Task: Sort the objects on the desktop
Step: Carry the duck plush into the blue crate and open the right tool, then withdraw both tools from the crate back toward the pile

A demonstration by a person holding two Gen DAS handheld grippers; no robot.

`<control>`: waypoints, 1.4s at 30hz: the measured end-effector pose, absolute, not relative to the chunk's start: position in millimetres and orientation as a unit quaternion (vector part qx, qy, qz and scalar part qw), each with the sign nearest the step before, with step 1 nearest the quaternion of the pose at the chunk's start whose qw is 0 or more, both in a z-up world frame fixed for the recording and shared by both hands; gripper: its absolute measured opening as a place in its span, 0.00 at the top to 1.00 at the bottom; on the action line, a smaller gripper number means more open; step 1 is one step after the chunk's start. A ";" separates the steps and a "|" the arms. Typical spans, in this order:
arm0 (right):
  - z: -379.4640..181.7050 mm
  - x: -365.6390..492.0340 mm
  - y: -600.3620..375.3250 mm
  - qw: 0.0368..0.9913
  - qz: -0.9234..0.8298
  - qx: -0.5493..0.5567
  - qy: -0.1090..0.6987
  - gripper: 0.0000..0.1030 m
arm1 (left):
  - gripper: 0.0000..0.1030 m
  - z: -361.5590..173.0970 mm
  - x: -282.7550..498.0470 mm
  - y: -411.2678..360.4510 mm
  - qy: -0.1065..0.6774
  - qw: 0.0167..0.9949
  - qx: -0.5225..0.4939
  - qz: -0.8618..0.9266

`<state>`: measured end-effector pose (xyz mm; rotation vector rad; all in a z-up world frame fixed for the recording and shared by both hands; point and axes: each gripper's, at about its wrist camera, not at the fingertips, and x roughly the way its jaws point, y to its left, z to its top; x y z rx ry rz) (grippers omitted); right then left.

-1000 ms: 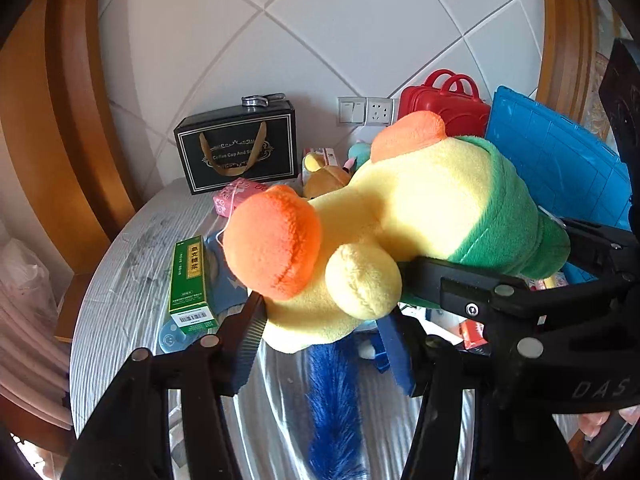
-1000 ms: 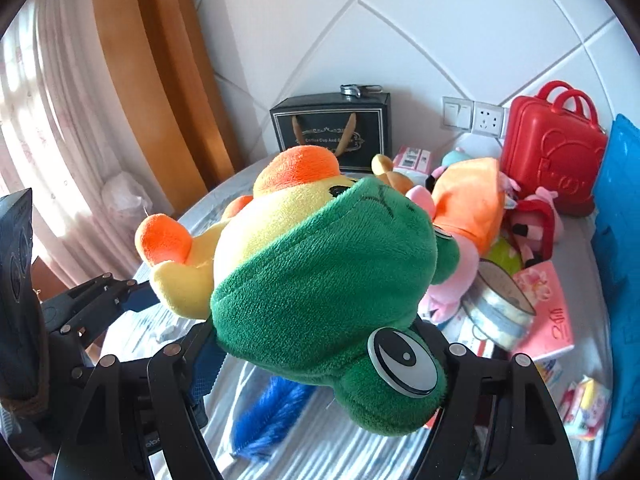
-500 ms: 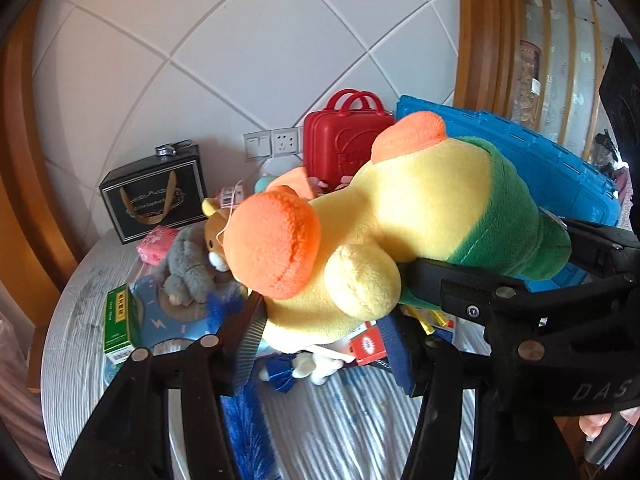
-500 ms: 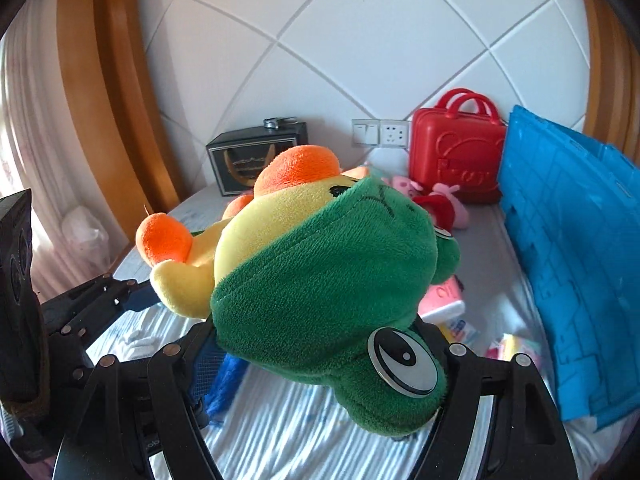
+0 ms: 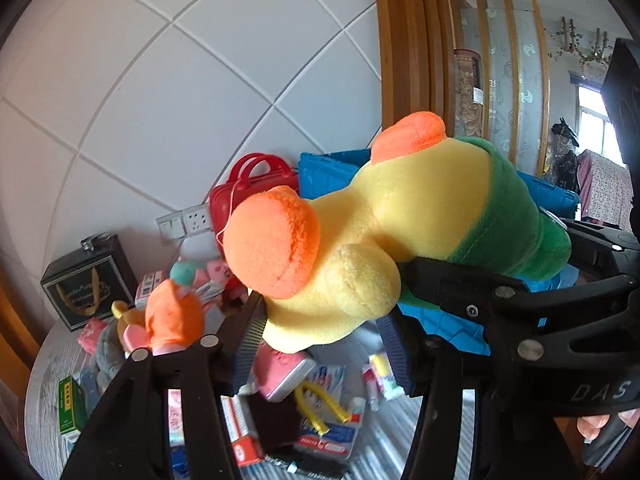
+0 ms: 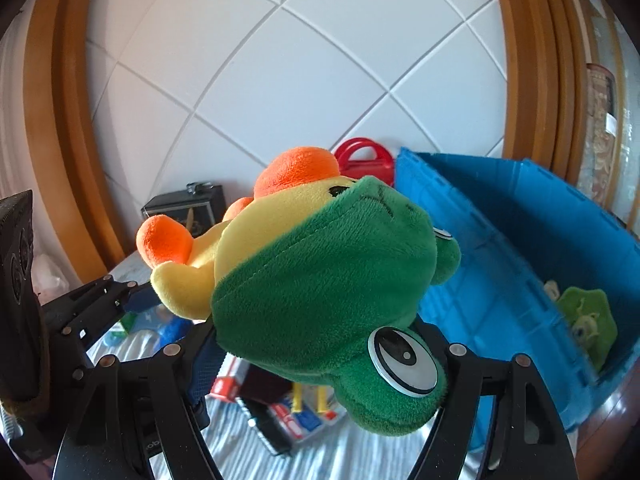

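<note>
A plush duck (image 5: 400,216) with a yellow body, orange feet and a green frog hood hangs in the air between both grippers. My left gripper (image 5: 320,332) is shut on its yellow lower body. In the right wrist view my right gripper (image 6: 328,356) is shut on the green hood of the plush duck (image 6: 328,272), one big frog eye facing the camera. The left gripper (image 6: 100,296) shows at that view's left edge. A blue crate (image 6: 520,220) stands open to the right, just behind the duck, with a small green plush (image 6: 584,320) inside.
The round striped table (image 5: 44,376) below carries several boxes, tubes and soft toys, among them an orange plush (image 5: 172,312) and a green box (image 5: 72,404). A red case (image 5: 256,196) and a black gift box (image 5: 88,280) stand against the tiled wall.
Both grippers have carried the duck upward and to the right, from above the table's left side to beside the blue crate. The hold on it is unchanged.
</note>
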<state>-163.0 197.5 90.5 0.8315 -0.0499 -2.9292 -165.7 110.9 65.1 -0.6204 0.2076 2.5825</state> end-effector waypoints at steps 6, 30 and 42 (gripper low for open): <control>116.6 -163.3 322.8 0.011 -0.968 0.250 -0.031 0.24 | 0.47 88.4 -178.4 237.4 0.093 0.265 -0.210 0.936; 110.0 -157.4 536.5 -0.074 -0.966 0.230 -0.091 0.00 | 0.47 88.4 -171.4 386.7 0.153 0.209 -0.235 0.937; 104.8 -148.8 539.2 -0.084 -0.967 0.229 -0.075 0.00 | 0.38 93.1 -159.5 361.3 0.108 0.190 -0.224 0.950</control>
